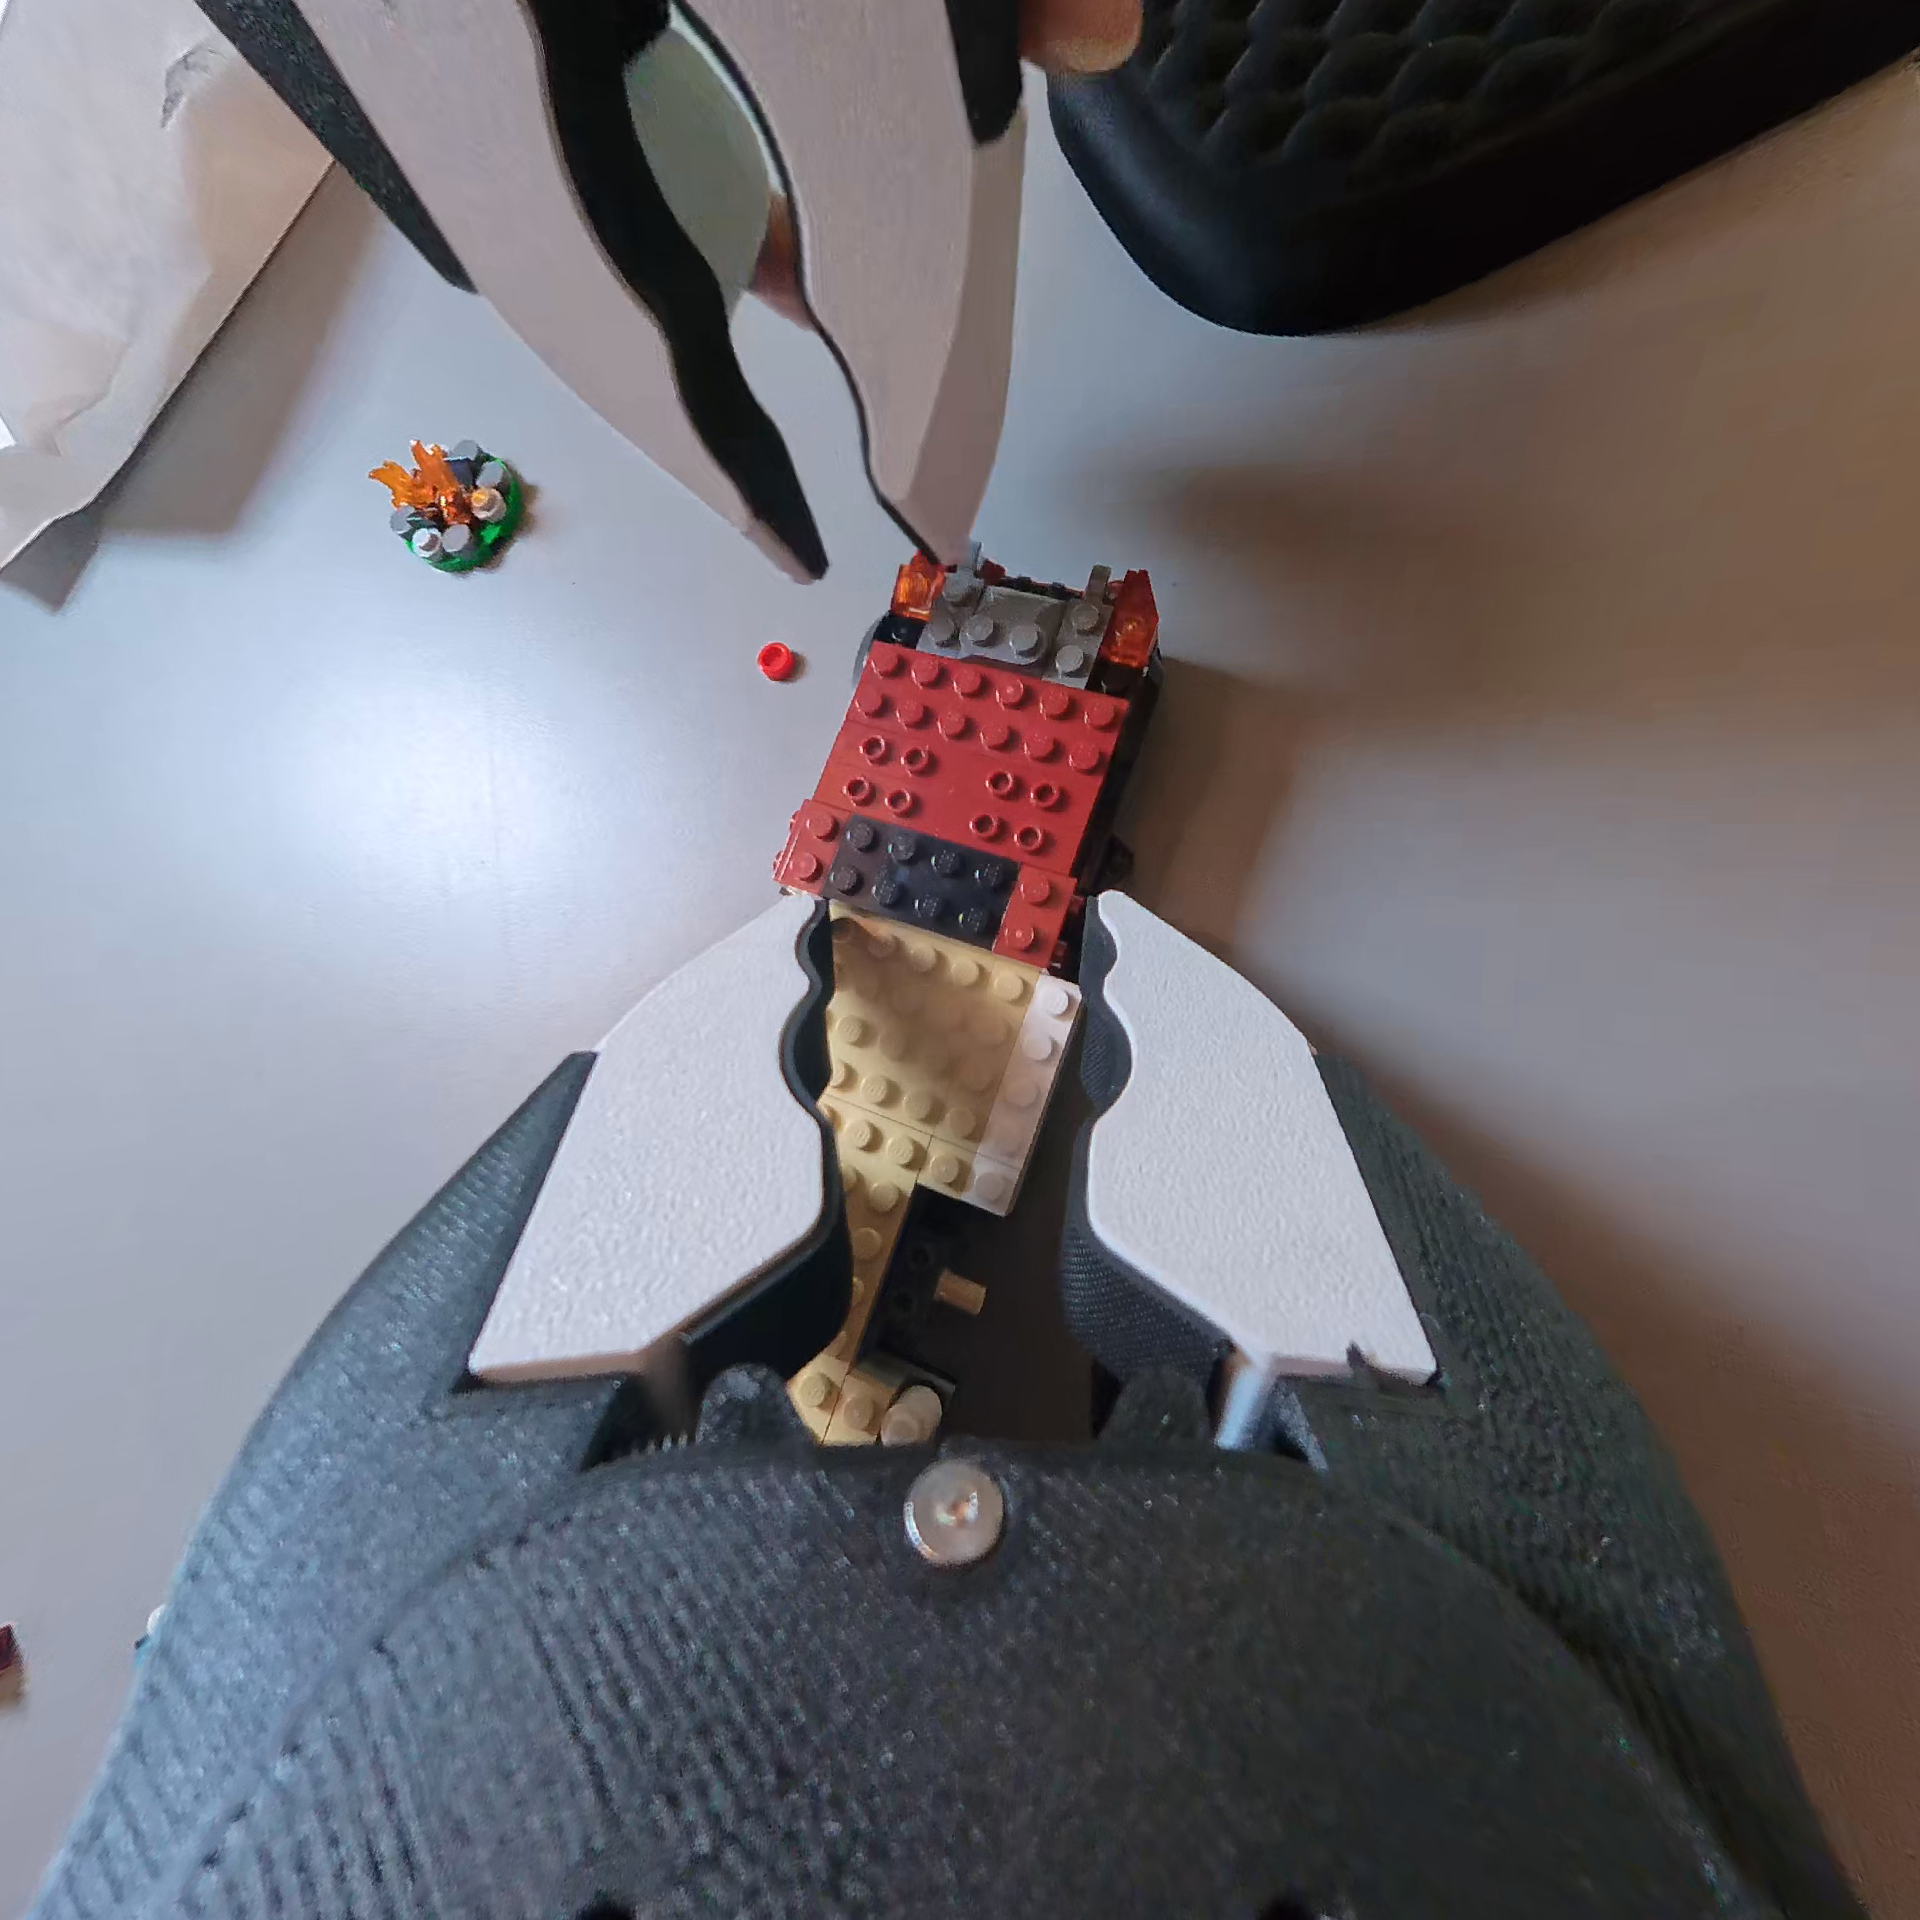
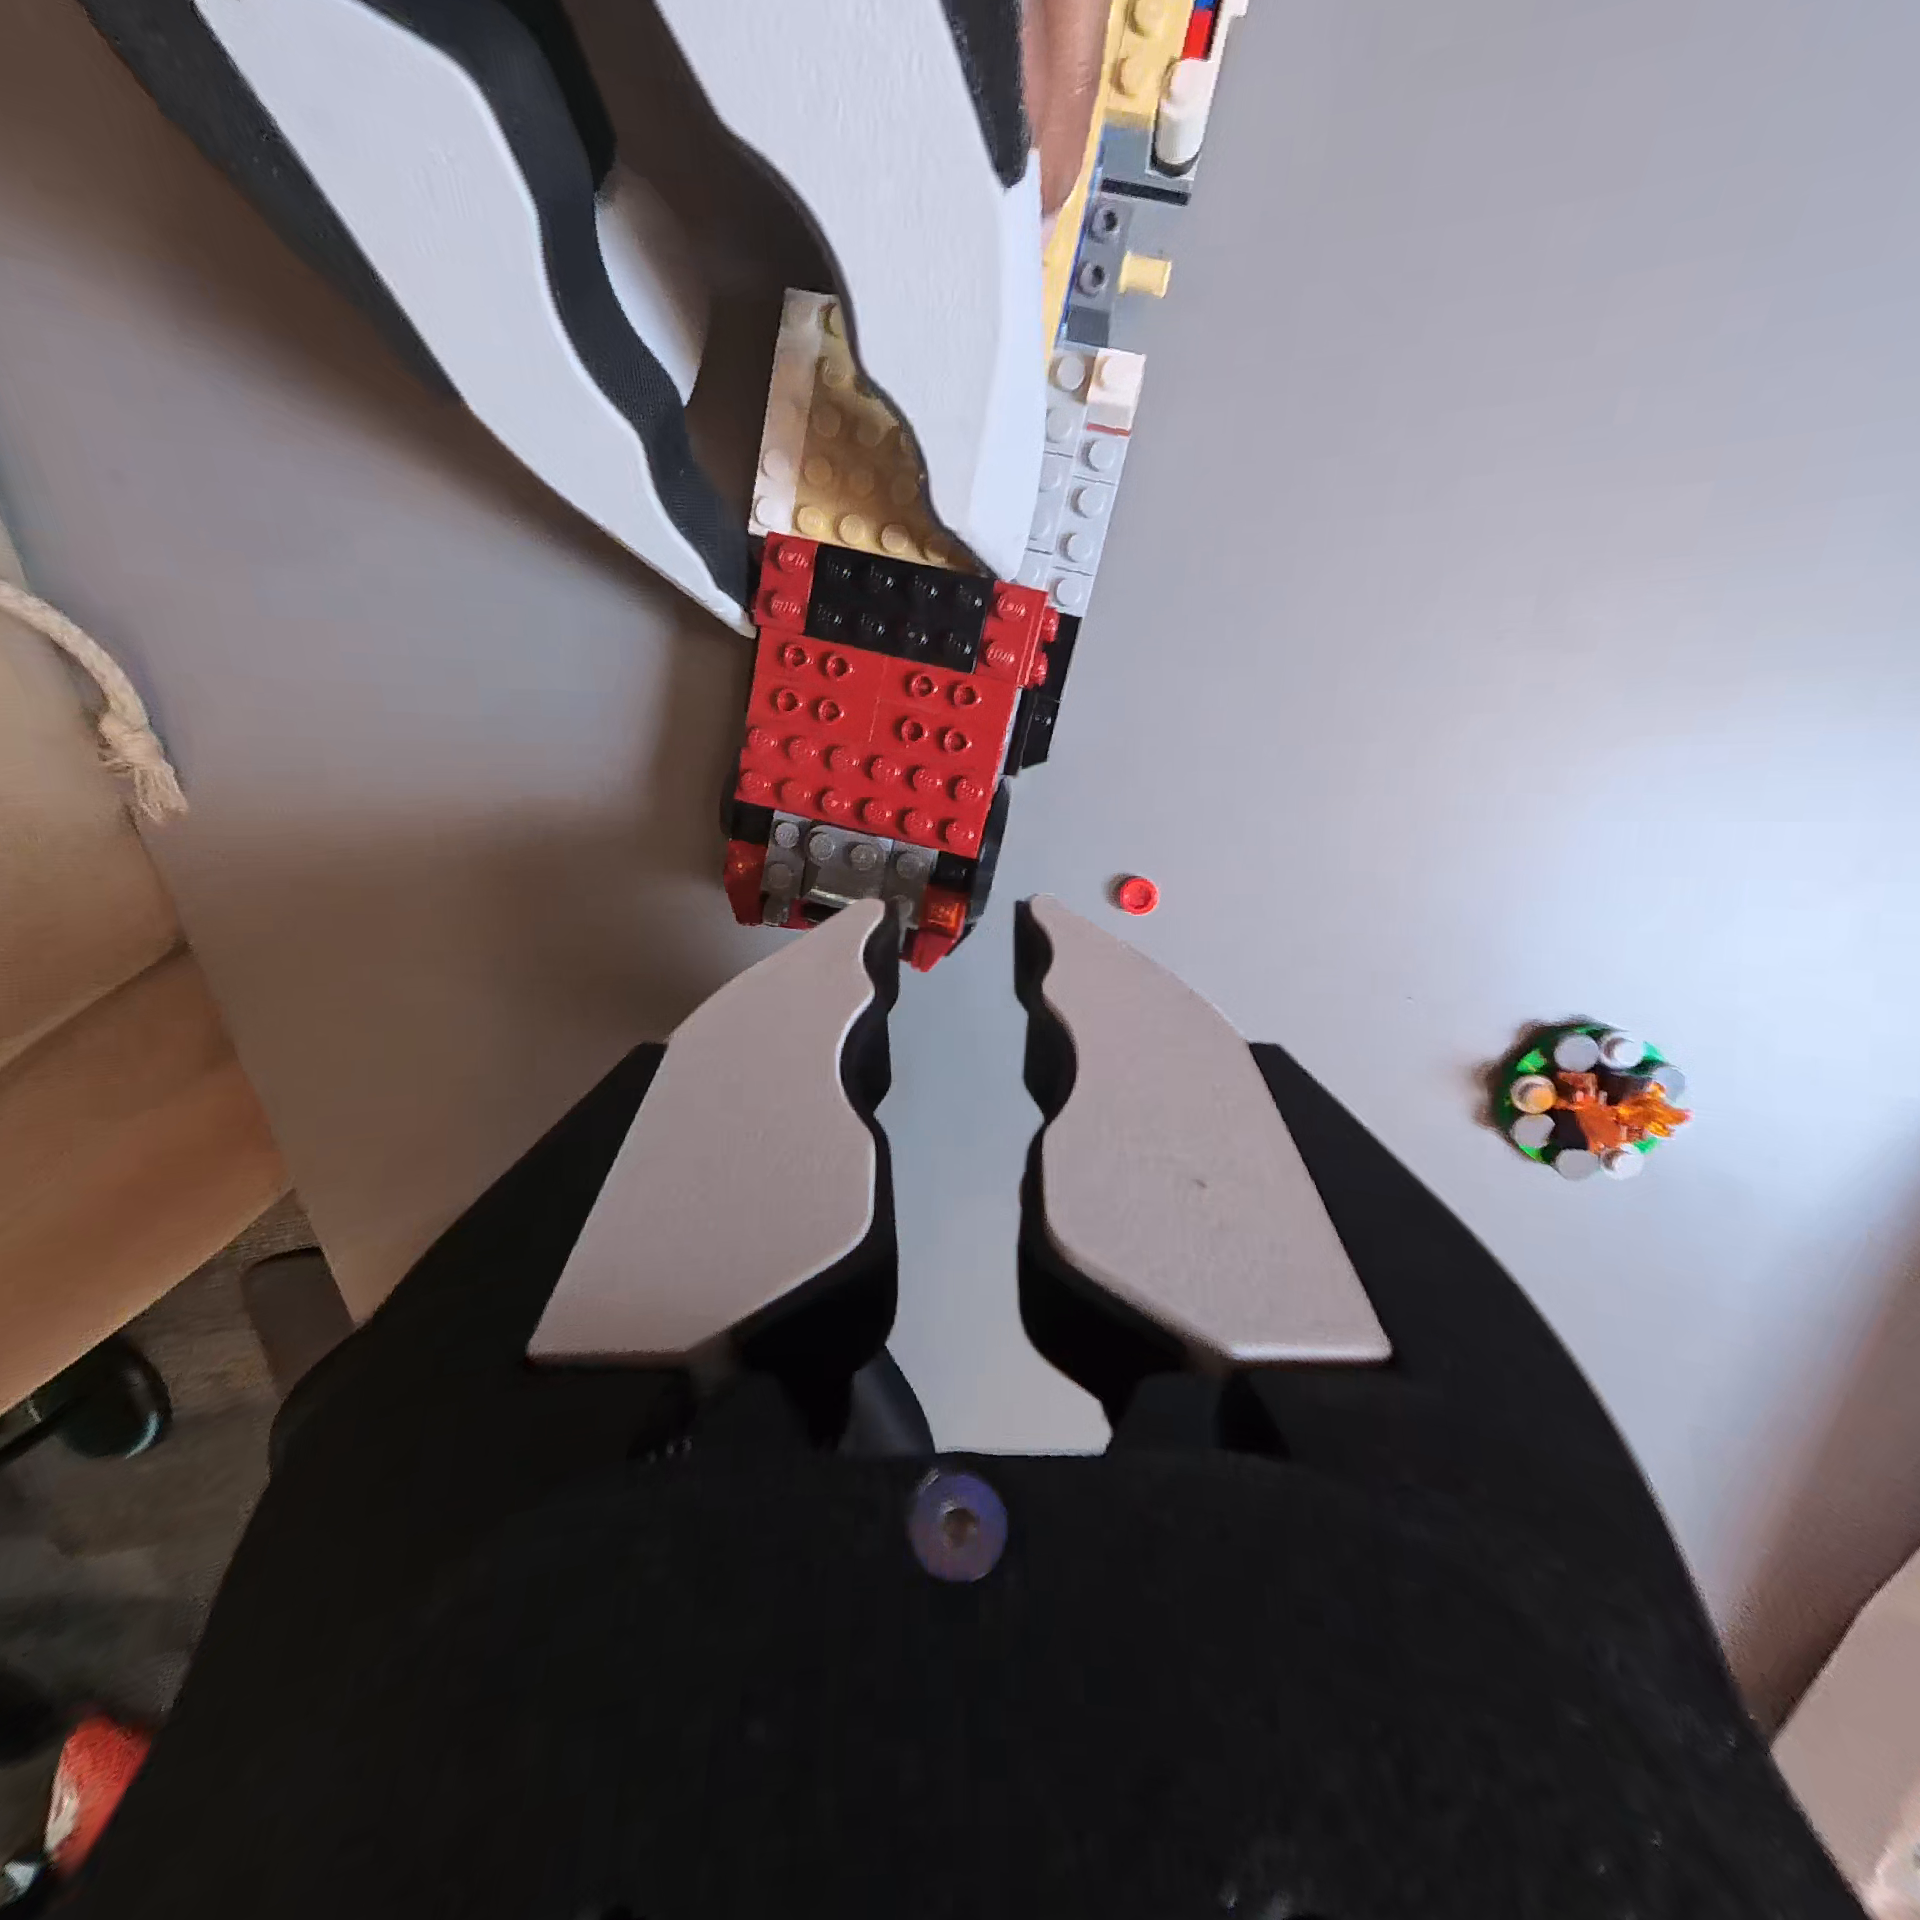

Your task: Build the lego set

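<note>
Clamping the tan end of a brick model [image 1: 935, 1049] at lower centre of the left wrist view, the left gripper [image 1: 945, 914] is pressing both pads on the model's sides. The model is lying on a grey table [image 1: 312, 935] and reaching up through its red section to a grey nose at frame centre. There the right gripper [image 2: 951, 914] is standing with jaws apart and nothing between them, one fingertip [image 2: 857, 920] touching the nose edge, the other over bare table. A red stud [image 2: 1138, 894] is sitting just right of that tip in the right wrist view, and a round campfire piece [image 2: 1590, 1101] is lying well apart toward the right edge, with open table around both. The table edge is running down the left of that view.
</note>
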The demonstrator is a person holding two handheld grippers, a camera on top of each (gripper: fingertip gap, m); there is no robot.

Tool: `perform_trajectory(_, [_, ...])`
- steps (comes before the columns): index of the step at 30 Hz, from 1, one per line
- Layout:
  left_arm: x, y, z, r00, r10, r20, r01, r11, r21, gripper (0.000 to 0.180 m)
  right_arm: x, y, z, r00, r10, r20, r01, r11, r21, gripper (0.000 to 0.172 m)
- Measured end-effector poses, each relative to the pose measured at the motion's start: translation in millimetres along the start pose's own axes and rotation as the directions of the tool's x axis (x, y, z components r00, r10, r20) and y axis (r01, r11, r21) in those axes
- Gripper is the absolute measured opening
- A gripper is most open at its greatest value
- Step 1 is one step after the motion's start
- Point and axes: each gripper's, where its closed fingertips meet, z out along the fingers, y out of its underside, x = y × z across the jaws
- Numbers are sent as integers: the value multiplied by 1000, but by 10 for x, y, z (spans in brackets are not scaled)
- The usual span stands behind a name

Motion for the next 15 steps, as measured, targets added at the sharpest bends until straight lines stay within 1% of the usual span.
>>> perform_trajectory(2, [-1,-1,1,1000,0,-1,0,1000,0,46,8,22,30,1000,-14,-8,14,1000,-7,23])
perform_trajectory(4, [-1,-2,2,1000,0,-1,0,1000,1,46,9,43,56,1000,-1,6,1,1000,-4,17])
perform_trajectory(5, [-1,-2,2,1000,1,-2,-1,1000,1,46,5,39,59,1000,21,21,-21,1000,8,12])
perform_trajectory(7, [-2,-3,2,1000,3,-2,-3,1000,2,46,-8,32,58,996,68,61,-70,997,23,8])
perform_trajectory(9, [-1,-4,1,1000,10,-2,-10,1000,3,46,-29,2,41,988,111,110,-118,991,58,9])
perform_trajectory(11, [2,-5,-9,999,37,-2,-37,999,4,46,-47,-19,15,969,172,178,-193,976,103,13])
perform_trajectory(14, [9,-4,-32,997,83,9,-83,997,4,46,-43,54,26,930,260,261,-305,940,150,21])
perform_trajectory(15, [23,0,-44,995,95,8,-95,995,-2,49,-53,72,28,918,276,284,-332,927,173,21])
